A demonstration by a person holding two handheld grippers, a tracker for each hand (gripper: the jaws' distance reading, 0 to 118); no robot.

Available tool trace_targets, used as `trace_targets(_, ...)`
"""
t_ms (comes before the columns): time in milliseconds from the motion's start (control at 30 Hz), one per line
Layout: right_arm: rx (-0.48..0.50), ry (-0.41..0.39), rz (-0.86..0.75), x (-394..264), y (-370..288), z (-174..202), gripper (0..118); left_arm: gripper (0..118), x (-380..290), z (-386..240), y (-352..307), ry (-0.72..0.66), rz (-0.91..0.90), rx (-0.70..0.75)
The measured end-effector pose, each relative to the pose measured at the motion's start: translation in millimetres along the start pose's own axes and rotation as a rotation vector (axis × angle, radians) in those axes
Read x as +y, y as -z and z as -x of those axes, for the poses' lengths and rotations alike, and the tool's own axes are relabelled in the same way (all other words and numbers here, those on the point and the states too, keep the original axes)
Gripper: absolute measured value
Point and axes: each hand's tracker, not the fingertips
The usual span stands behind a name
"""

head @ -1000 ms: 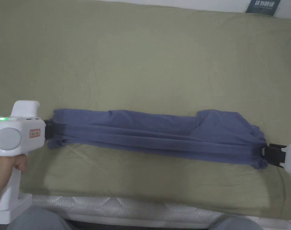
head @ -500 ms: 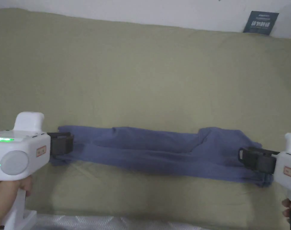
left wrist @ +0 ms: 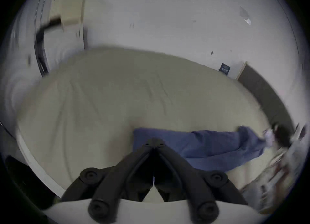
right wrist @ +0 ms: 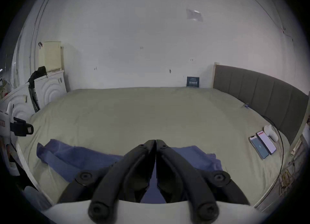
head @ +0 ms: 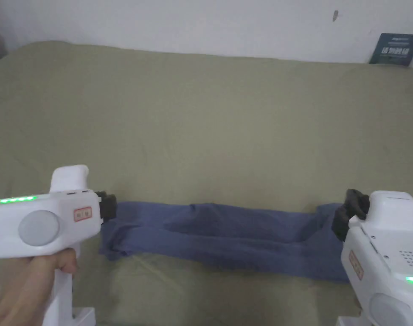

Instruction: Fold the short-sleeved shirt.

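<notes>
The blue short-sleeved shirt lies on the green bed sheet as a long, narrow folded band running left to right near the front edge. It also appears in the left gripper view and the right gripper view. My left gripper hovers at the shirt's left end, its jaws closed together with nothing between them. My right gripper hangs over the shirt's right end, its jaws likewise pressed together and empty. The left gripper hangs above the bed, apart from the cloth.
A white wall runs behind the bed, with a small dark card leaning on it at the far right. A grey padded headboard stands to the right. Two phones and a cable lie near it. White furniture stands to the left.
Both grippers let go of the stretched shirt ends, rose off the cloth and moved slightly inward. The shirt now rests slack on the sheet. The head camera has tilted up.
</notes>
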Motion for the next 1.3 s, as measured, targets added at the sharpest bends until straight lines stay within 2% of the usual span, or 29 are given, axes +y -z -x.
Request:
trace_targets(100,0.017,-0.02,-0.019,1,0,17,7,0,26,50,29,-0.134,0.149,-0.118)
trace_targets(133,0.021,-0.031,-0.026,1,0,23,7,0,18,33,23,-0.116,0.16,-0.107)
trace_targets(200,0.039,-0.034,-0.025,1,2,30,7,0,22,38,28,-0.144,0.179,-0.133)
trace_targets(333,0.06,-0.035,-0.012,1,9,44,7,0,36,61,44,-0.282,0.322,-0.302)
trace_targets(400,0.071,-0.031,0.005,1,13,47,7,0,35,69,49,-0.306,0.327,-0.355)
trace_targets(567,0.089,-0.03,0.019,2,17,50,7,3,31,85,63,-0.29,0.357,-0.372)
trace_targets(600,0.088,-0.031,0.02,2,18,51,7,20,30,88,65,-0.282,0.378,-0.381)
trace_targets(633,0.087,-0.036,0.024,2,19,51,7,74,27,88,67,-0.27,0.395,-0.397)
trace_targets(667,0.085,-0.04,0.026,2,19,51,7,113,23,87,71,-0.265,0.41,-0.413)
trace_targets(700,0.086,-0.041,0.023,2,19,50,7,118,19,84,77,-0.258,0.449,-0.432)
trace_targets(733,0.083,-0.045,0.025,3,20,50,7,113,17,81,70,-0.27,0.433,-0.462)
trace_targets(833,0.079,-0.047,0.03,2,22,48,7,113,9,72,83,-0.359,0.464,-0.548)
trace_targets(1000,0.074,-0.05,0.038,3,22,42,7,112,5,54,94,-0.352,0.475,-0.596)
trace_targets(1033,0.071,-0.047,0.038,3,22,41,7,103,5,50,95,-0.354,0.468,-0.594)
trace_targets(1067,0.069,-0.043,0.035,3,21,39,7,80,6,47,96,-0.366,0.465,-0.589)
trace_targets(1100,0.068,-0.04,0.035,4,21,37,7,36,6,45,95,-0.369,0.464,-0.589)
trace_targets(1133,0.066,-0.034,0.035,5,20,35,7,36,9,44,94,-0.352,0.439,-0.506)
trace_targets(1167,0.067,-0.032,0.036,6,19,34,7,16,7,42,97,-0.319,0.444,-0.422)
trace_targets(1200,0.067,-0.032,0.035,6,17,32,7,6,3,40,97,-0.3,0.443,-0.353)
trace_targets(1267,0.068,-0.03,0.033,8,14,29,7,6,4,50,95,-0.349,0.458,-0.44)
trace_targets(1300,0.067,-0.028,0.03,10,12,27,7,6,6,51,88,-0.352,0.435,-0.429)
